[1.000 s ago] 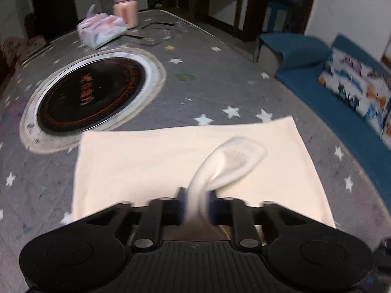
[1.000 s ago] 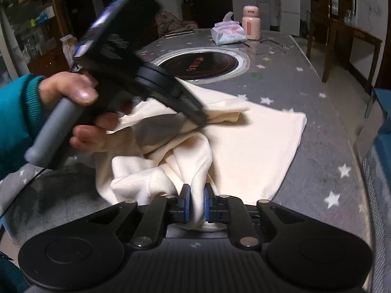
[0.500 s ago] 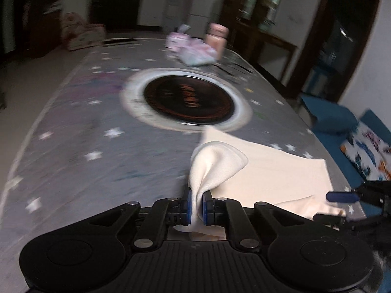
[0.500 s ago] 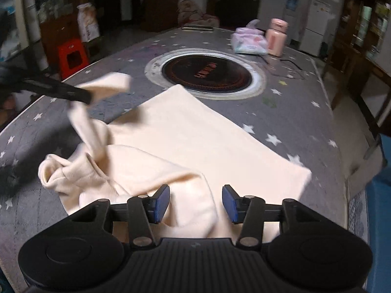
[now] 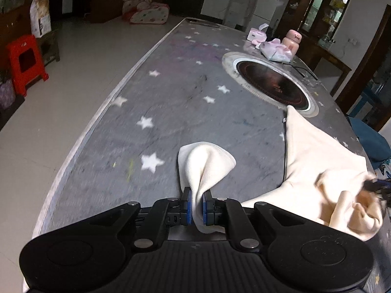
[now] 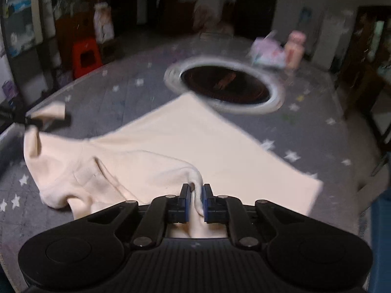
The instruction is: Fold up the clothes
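A cream garment (image 6: pixel 195 141) lies spread on the grey star-patterned table (image 5: pixel 171 102); it also shows in the left wrist view (image 5: pixel 317 161). My left gripper (image 5: pixel 196 206) is shut on a sleeve end of the garment (image 5: pixel 205 163), held out to the left over the table. It appears at the far left of the right wrist view (image 6: pixel 29 119). My right gripper (image 6: pixel 195 201) is shut on a fold of the garment at its near edge. It shows blurred at the right edge of the left wrist view (image 5: pixel 376 185).
A round black cooktop (image 6: pixel 224 85) is set in the table beyond the garment. A tissue pack (image 5: pixel 276 50) and a pink bottle (image 5: pixel 292 40) stand behind it. The table's left edge (image 5: pixel 97 117) drops to the floor, where a red stool (image 5: pixel 24 63) stands.
My left gripper has swung left, pulling the sleeve out away from the garment's body. My right gripper, open half a second ago, has shut on a fold at the near edge.
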`<state>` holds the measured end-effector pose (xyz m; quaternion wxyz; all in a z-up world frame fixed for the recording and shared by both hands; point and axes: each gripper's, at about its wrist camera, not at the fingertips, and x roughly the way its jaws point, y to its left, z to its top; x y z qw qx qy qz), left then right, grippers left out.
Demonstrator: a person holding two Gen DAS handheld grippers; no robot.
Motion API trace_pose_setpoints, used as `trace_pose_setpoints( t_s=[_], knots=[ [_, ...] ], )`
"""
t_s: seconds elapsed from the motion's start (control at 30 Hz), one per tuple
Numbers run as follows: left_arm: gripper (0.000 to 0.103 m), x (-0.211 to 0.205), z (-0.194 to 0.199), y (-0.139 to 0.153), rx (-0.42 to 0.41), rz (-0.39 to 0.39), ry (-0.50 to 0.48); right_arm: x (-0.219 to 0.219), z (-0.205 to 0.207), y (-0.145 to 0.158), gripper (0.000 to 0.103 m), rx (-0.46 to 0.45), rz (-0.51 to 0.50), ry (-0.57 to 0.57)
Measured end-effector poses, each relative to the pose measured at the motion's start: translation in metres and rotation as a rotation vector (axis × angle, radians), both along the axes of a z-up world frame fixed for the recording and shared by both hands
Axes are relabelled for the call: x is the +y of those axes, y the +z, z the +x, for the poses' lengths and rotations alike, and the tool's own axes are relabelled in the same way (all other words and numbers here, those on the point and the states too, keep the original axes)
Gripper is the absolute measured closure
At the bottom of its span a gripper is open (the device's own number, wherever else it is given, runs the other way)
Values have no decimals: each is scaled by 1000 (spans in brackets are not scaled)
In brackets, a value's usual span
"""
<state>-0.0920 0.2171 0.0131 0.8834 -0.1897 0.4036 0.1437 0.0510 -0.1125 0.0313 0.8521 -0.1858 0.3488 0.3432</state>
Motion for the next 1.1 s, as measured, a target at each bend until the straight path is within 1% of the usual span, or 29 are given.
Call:
trace_pose_setpoints(
  t_s=[0.07, 0.2, 0.3, 0.43, 0.47, 0.53, 0.57, 0.6, 0.7, 0.83, 0.9, 0.97, 1.03, 1.1],
  knots=[
    [94, 3, -6, 0, -3, 5, 7, -18, -13, 14, 95, -53, 31, -70],
    [94, 9, -23, 1, -4, 16, 37, -64, -36, 36, 95, -138, 109, -251],
    [94, 13, -36, -1, 6, 19, 52, -114, -58, 42, 95, -156, 195, -432],
    [94, 16, -47, -7, 24, 30, 56, -159, -64, 15, 94, -78, 191, -592],
    [94, 16, -49, -7, 25, 32, 59, -164, -63, 6, 93, -38, 178, -620],
    [93, 18, -53, -7, 29, 38, 71, -174, -60, -15, 86, 44, 150, -676],
    [93, 19, -54, -6, 33, 46, 77, -175, -61, -14, 82, 39, 152, -667],
    [90, 21, -55, -6, 38, 55, 84, -175, -62, -12, 75, 30, 154, -658],
    [87, 24, -60, -4, 49, 83, 97, -175, -65, -8, 69, 6, 160, -628],
    [77, 26, -65, -1, 55, 108, 111, -174, -69, -3, 68, -26, 168, -588],
    [75, 27, -67, -1, 58, 110, 125, -174, -71, 0, 68, -42, 172, -568],
    [74, 28, -68, -1, 59, 110, 137, -160, -72, -3, 68, -32, 170, -504],
    [72, 30, -69, 0, 61, 114, 146, -136, -70, -10, 68, -26, 131, -439],
    [72, 32, -70, 1, 67, 124, 156, -119, -62, -19, 64, -36, 81, -414]
  ],
)
